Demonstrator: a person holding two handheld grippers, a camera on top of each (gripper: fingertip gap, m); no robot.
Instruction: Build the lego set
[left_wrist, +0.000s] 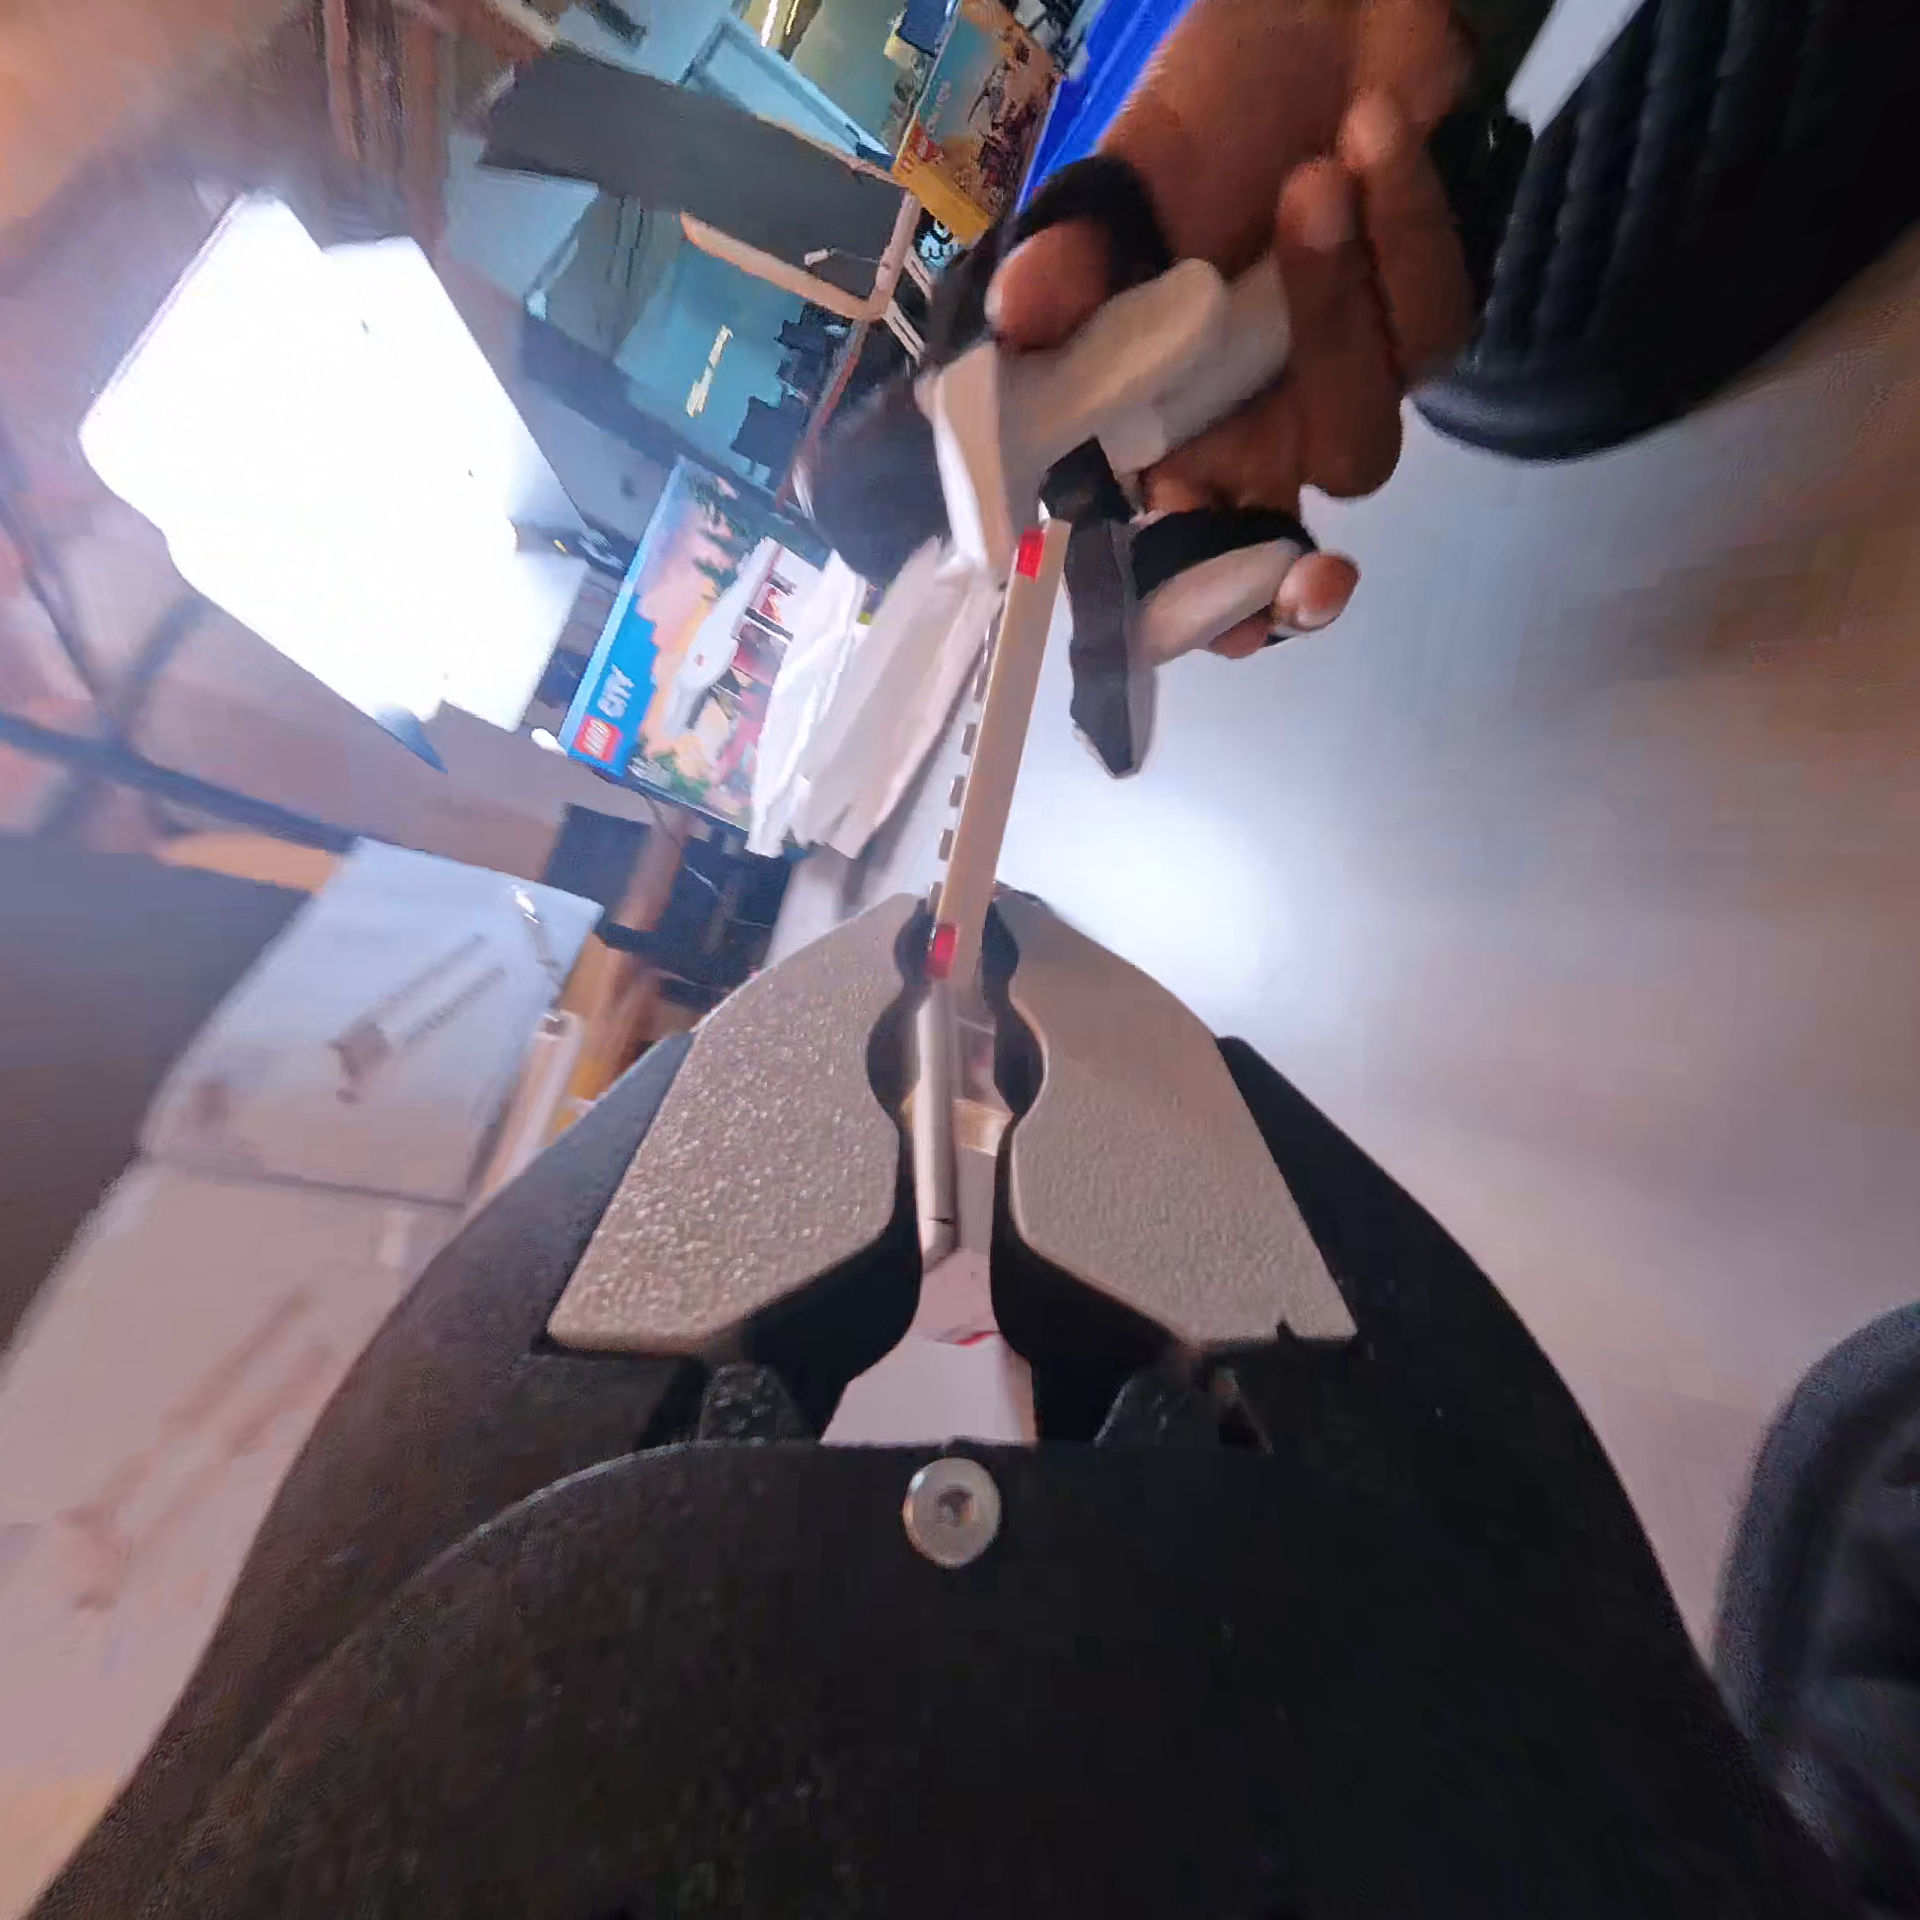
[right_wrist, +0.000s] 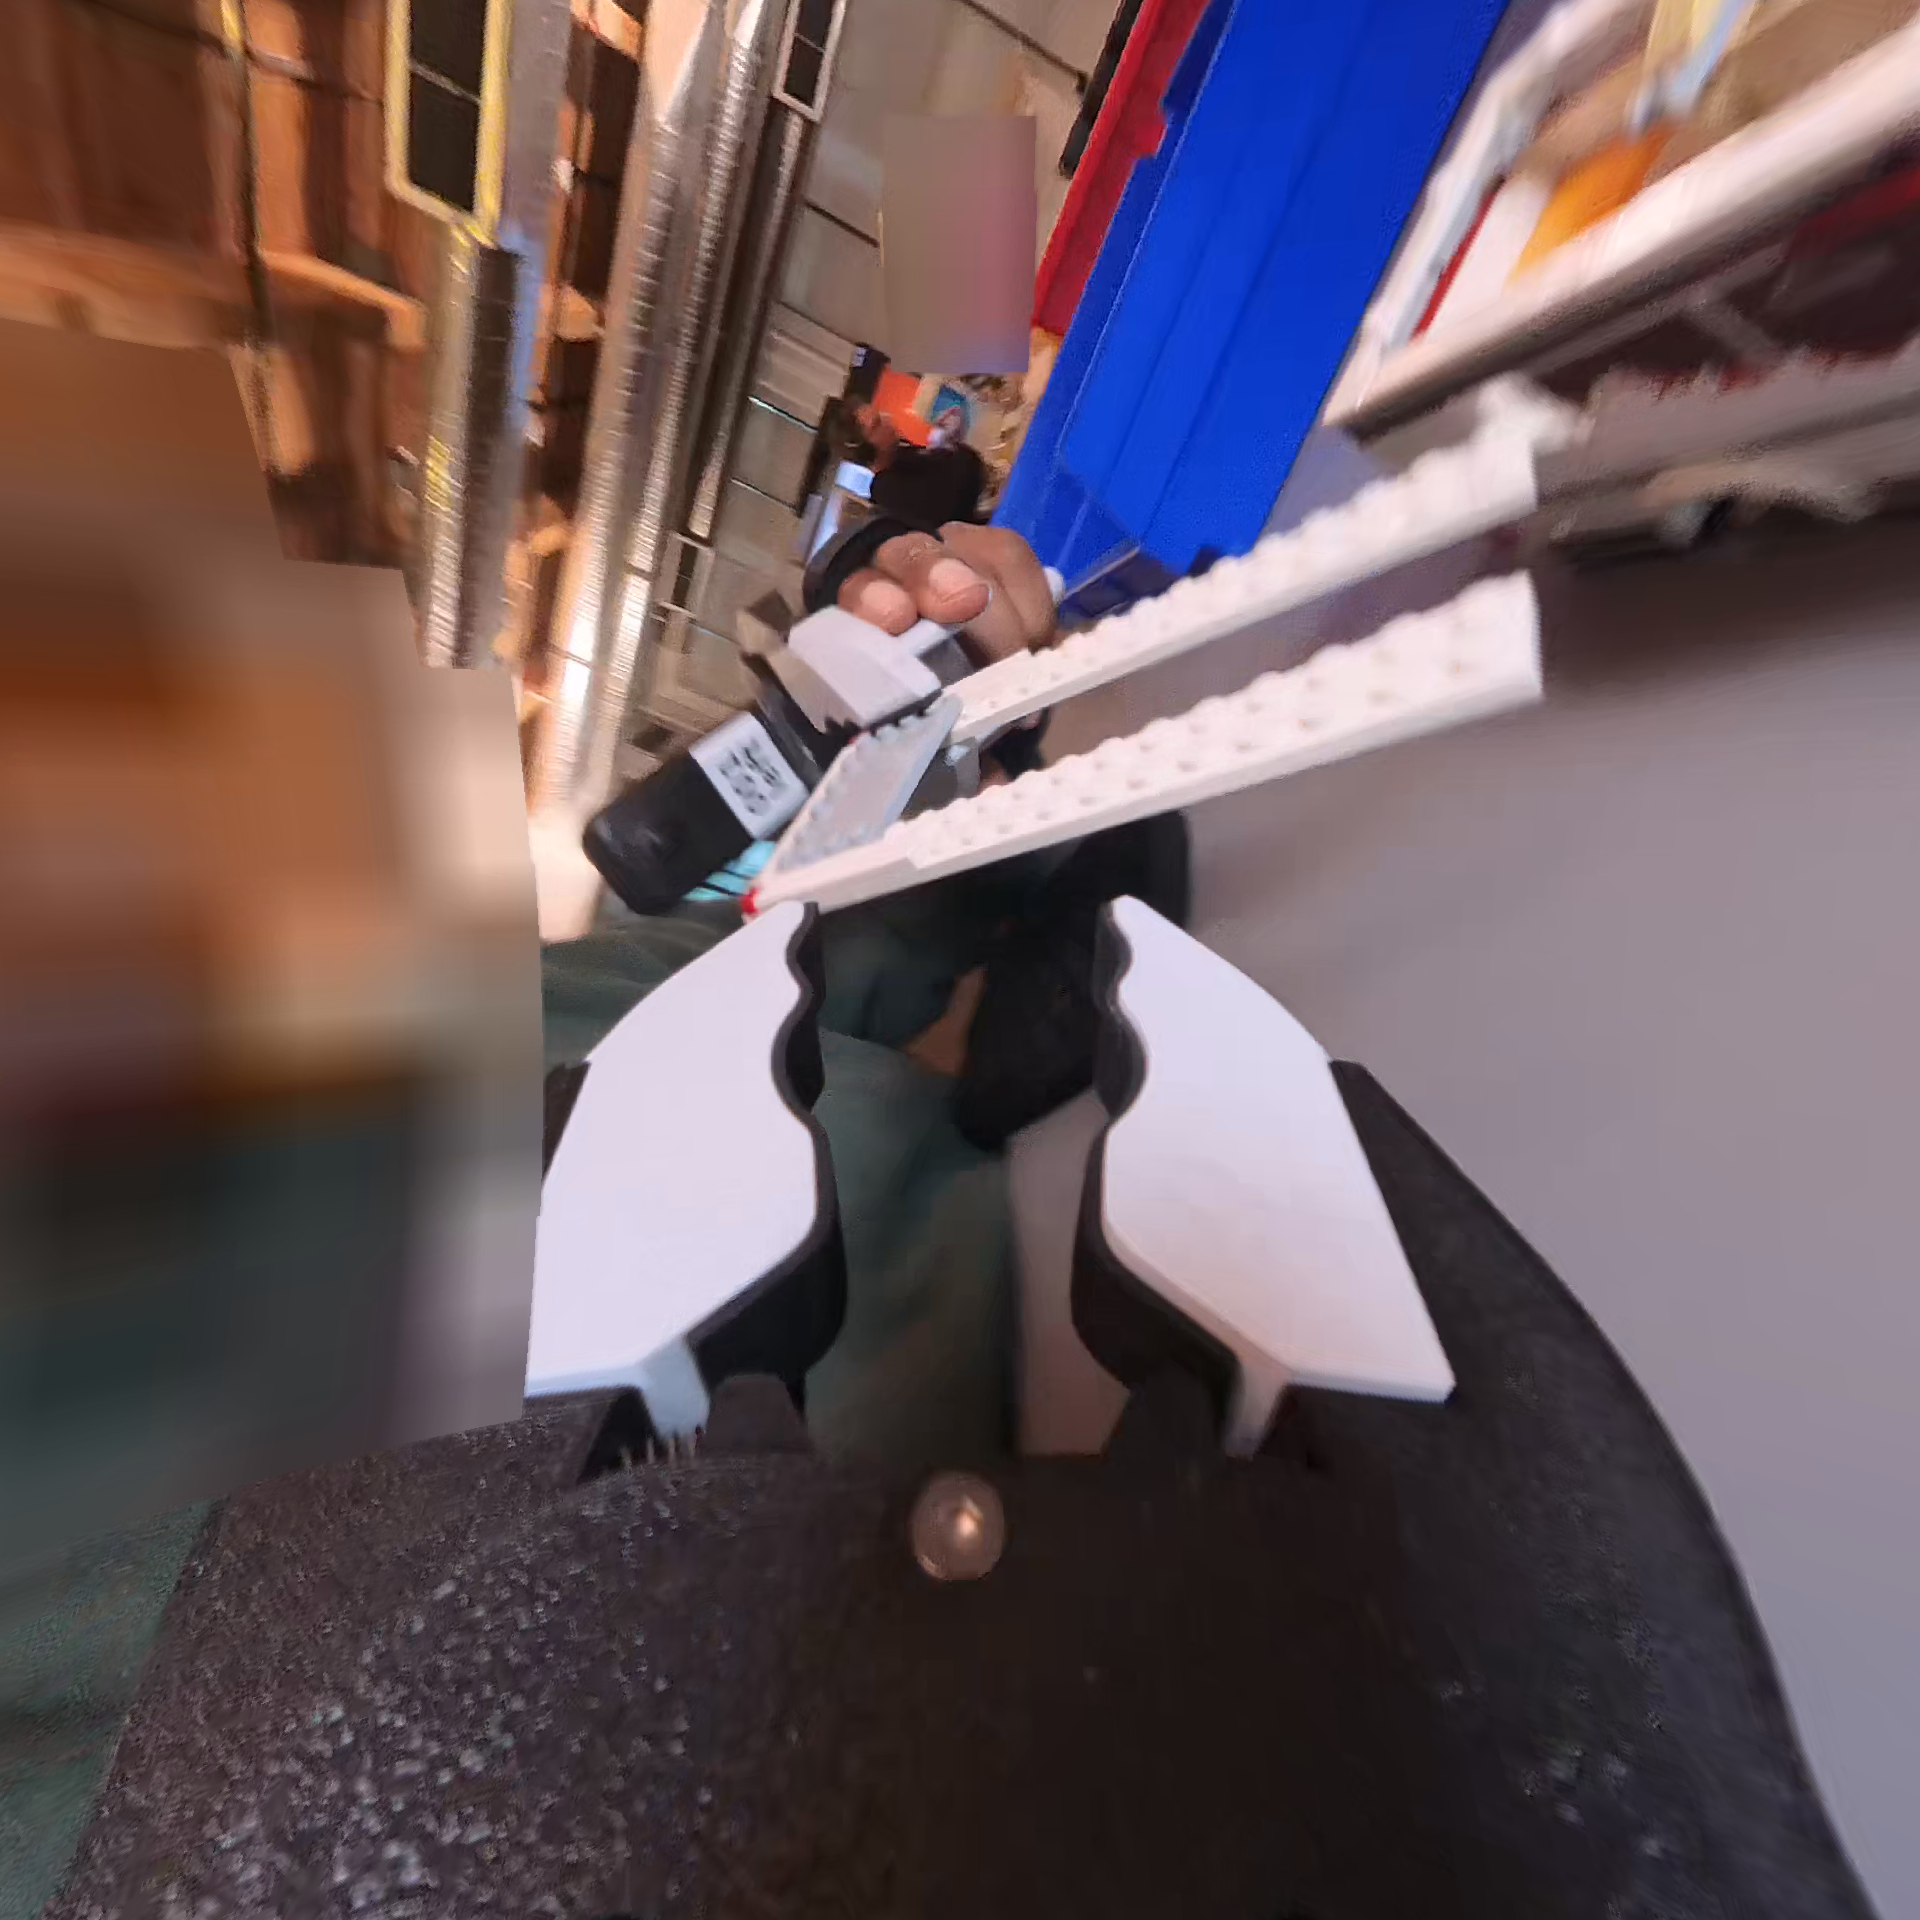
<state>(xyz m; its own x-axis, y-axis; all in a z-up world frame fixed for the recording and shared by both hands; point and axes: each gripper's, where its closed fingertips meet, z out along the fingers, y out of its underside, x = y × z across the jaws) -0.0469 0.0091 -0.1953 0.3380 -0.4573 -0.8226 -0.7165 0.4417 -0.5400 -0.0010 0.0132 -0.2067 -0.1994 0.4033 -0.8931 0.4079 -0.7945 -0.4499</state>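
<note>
Our left gripper (left_wrist: 954, 935) has its jaws clenched on the edge of a white studded brick assembly (left_wrist: 1003, 717). Our right gripper (right_wrist: 961, 925) hangs just beside the assembly's long white plates (right_wrist: 1195, 758), jaws released and bare. A blue toy-set box (left_wrist: 686, 665) lies on the surface (left_wrist: 1455, 935) beyond; its lettering we leave unread.

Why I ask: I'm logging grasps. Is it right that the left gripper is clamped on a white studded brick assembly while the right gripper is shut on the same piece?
One part is wrong. The right gripper is open: the right wrist view shows its fingers spread, with the white studded brick assembly just beyond the fingertips, ungrasped. The left gripper is indeed clamped on that assembly.
</note>
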